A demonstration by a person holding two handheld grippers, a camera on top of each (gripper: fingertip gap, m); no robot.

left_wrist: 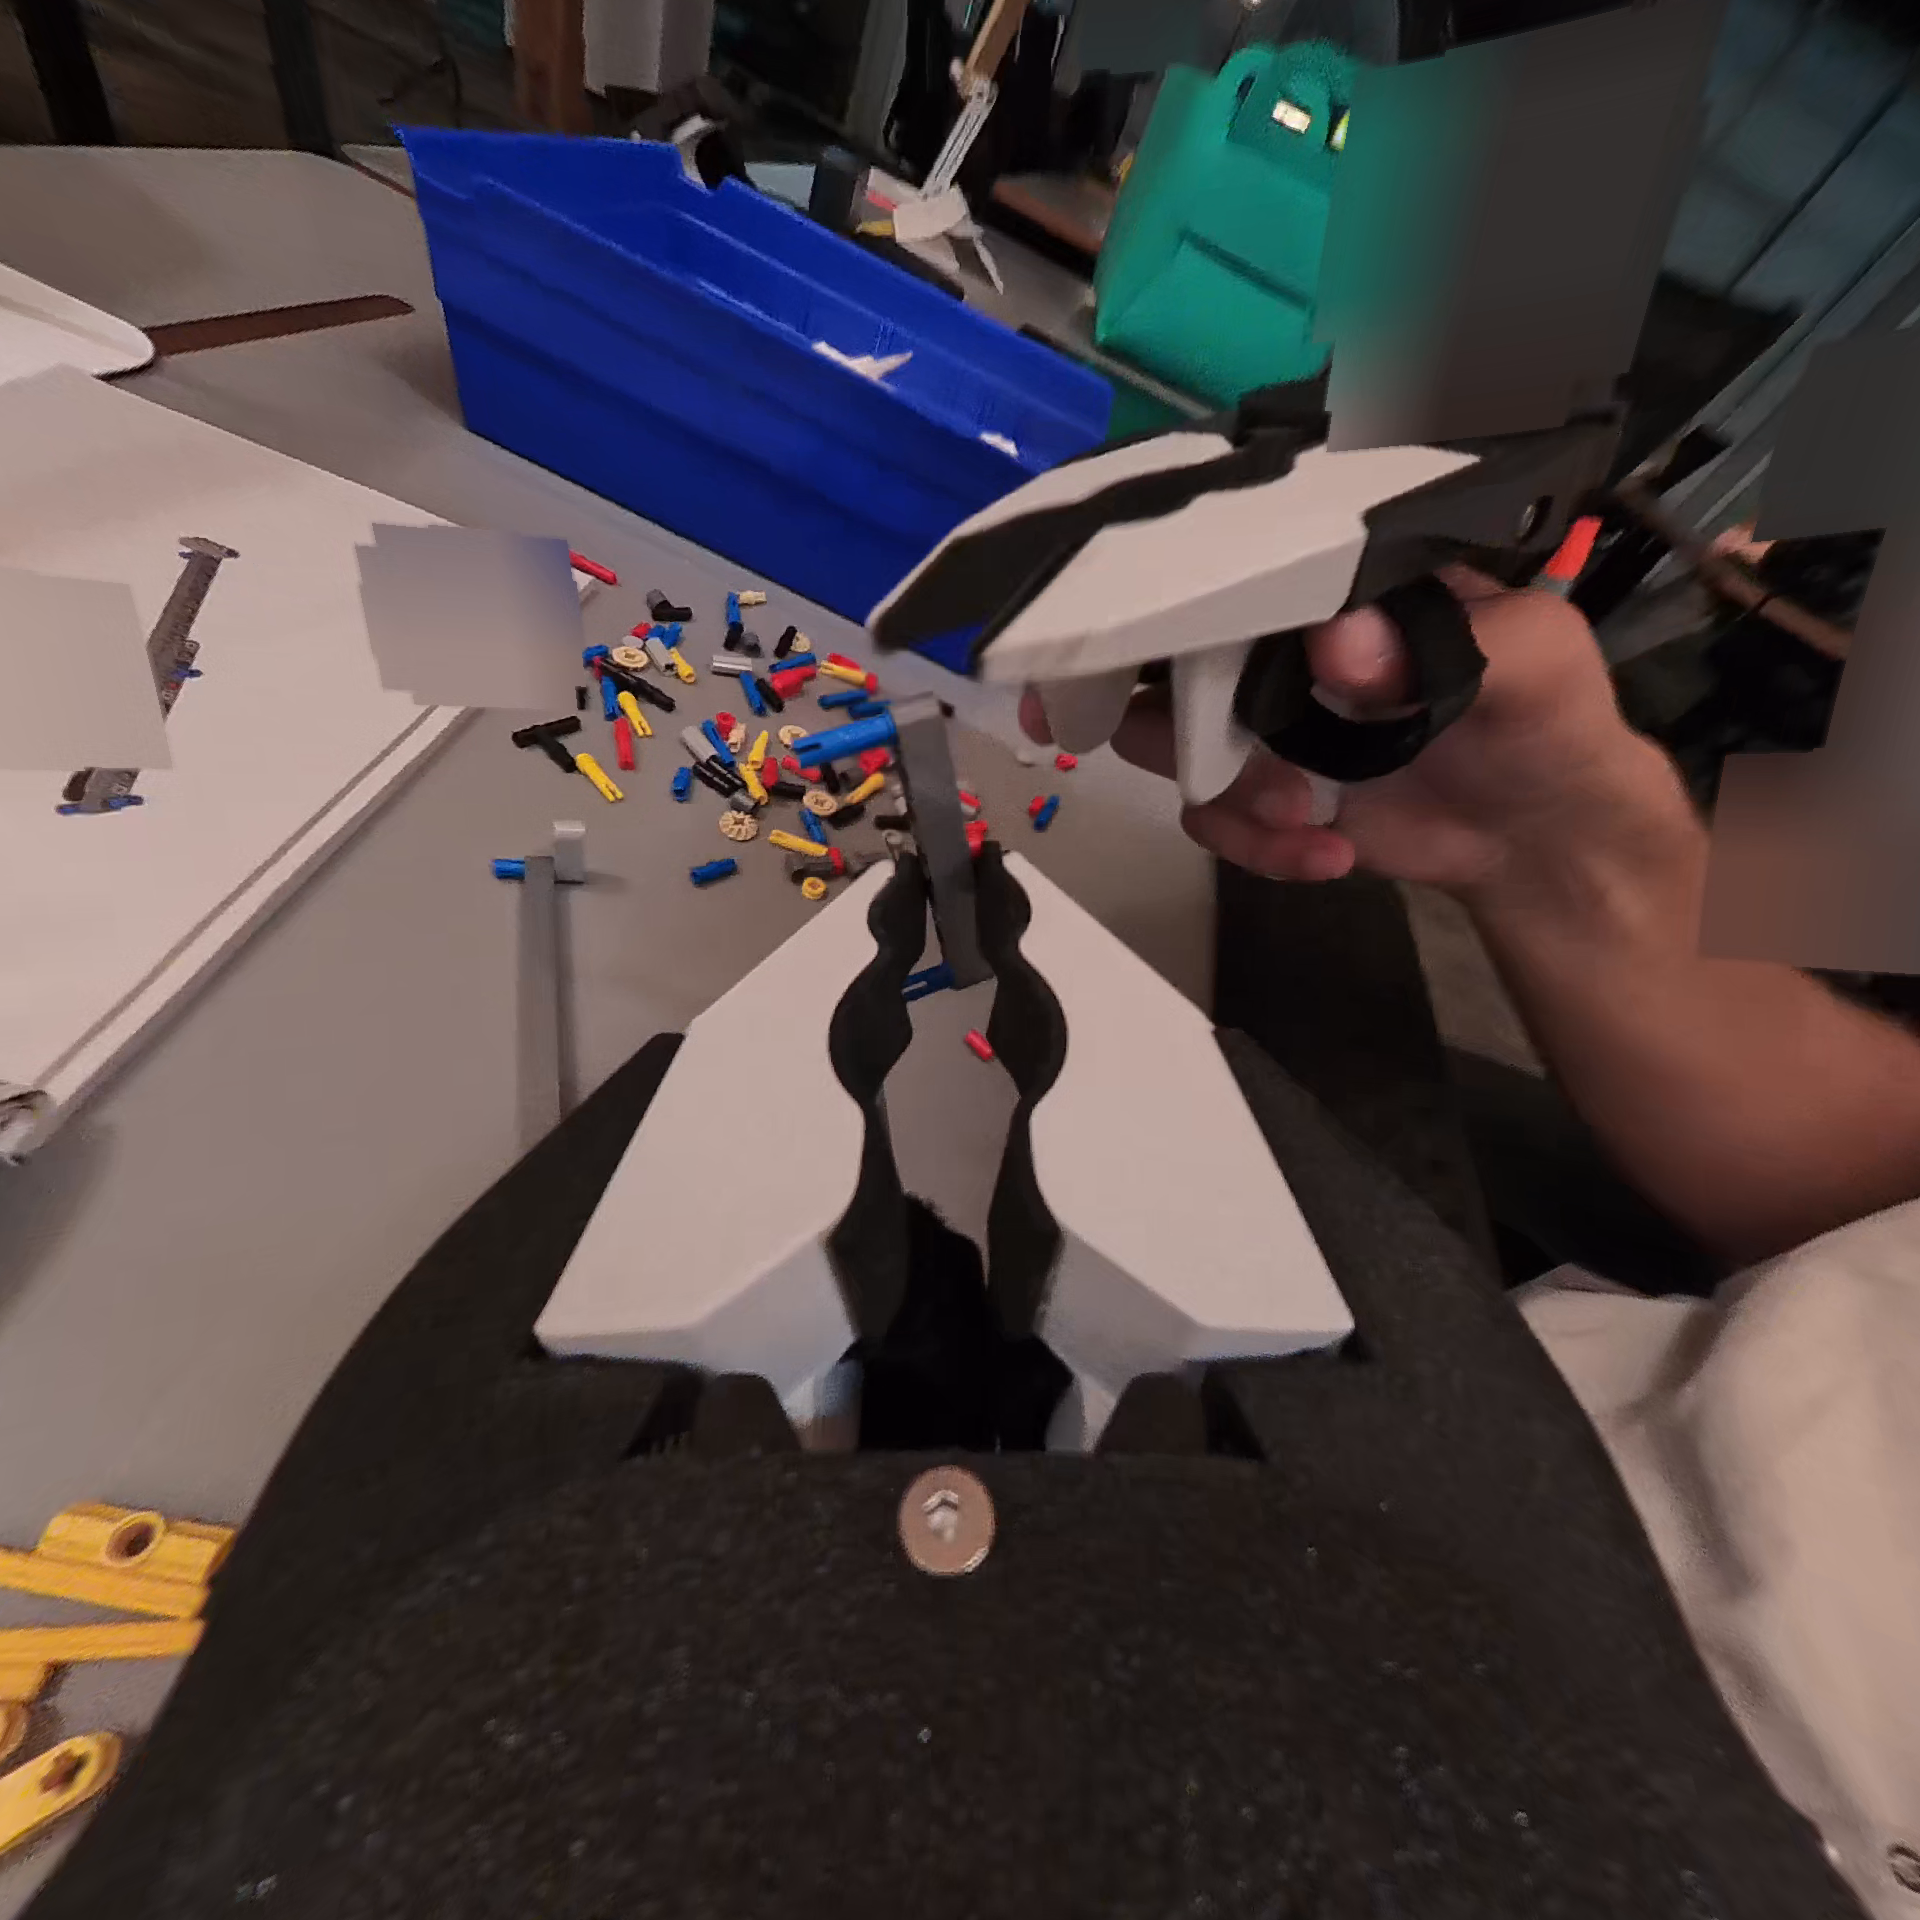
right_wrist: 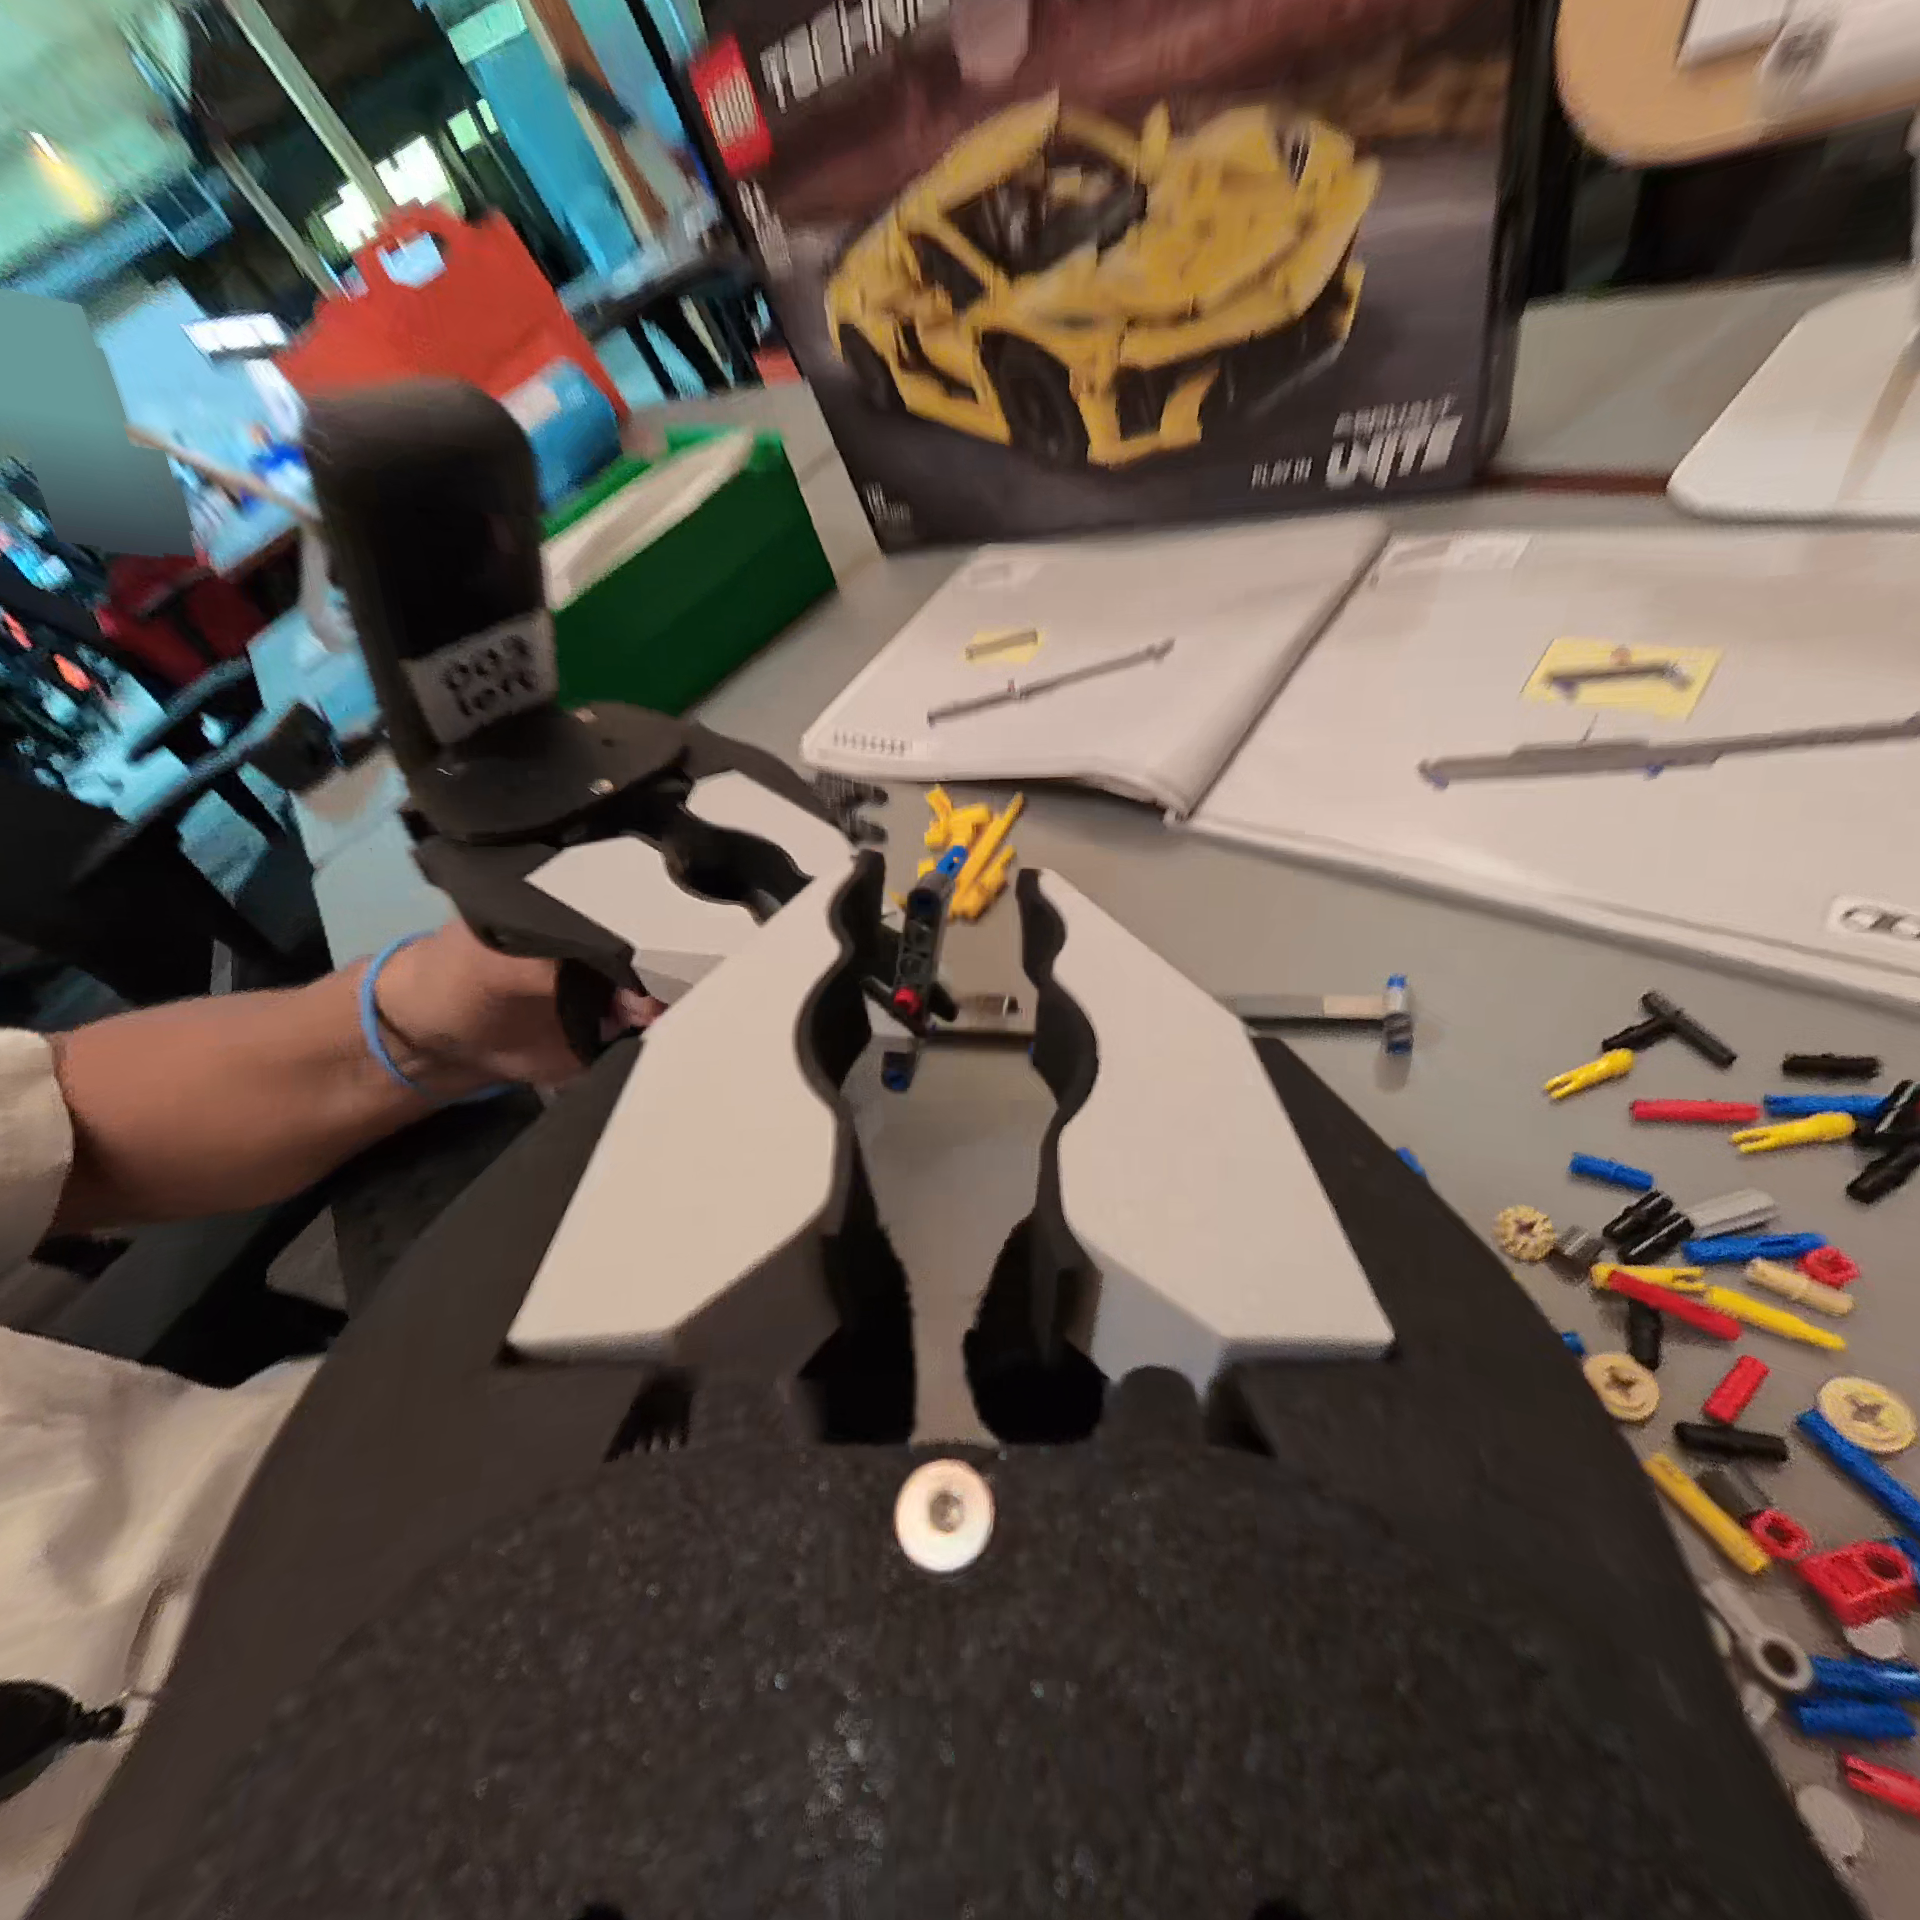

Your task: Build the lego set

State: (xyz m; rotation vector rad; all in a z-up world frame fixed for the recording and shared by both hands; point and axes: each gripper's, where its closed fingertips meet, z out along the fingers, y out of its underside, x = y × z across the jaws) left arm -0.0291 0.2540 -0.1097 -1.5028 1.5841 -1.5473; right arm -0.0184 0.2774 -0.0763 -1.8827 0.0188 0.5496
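Observation:
My left gripper is shut on a short dark grey beam and holds it upright above the table. A blue pin sticks out near the beam's top and another shows at its lower end. My right gripper is open, and the beam stands between its fingers, close to the left finger. In the right wrist view the beam shows a blue pin on top and a red pin low down. The right gripper hovers just above the beam in the left wrist view.
Loose coloured pins lie scattered on the grey table, right of my right gripper. A long grey beam lies flat. The open instruction booklet, set box, blue bin and yellow parts stand around. There is about 4 centimeters between the tips of the two grippers.

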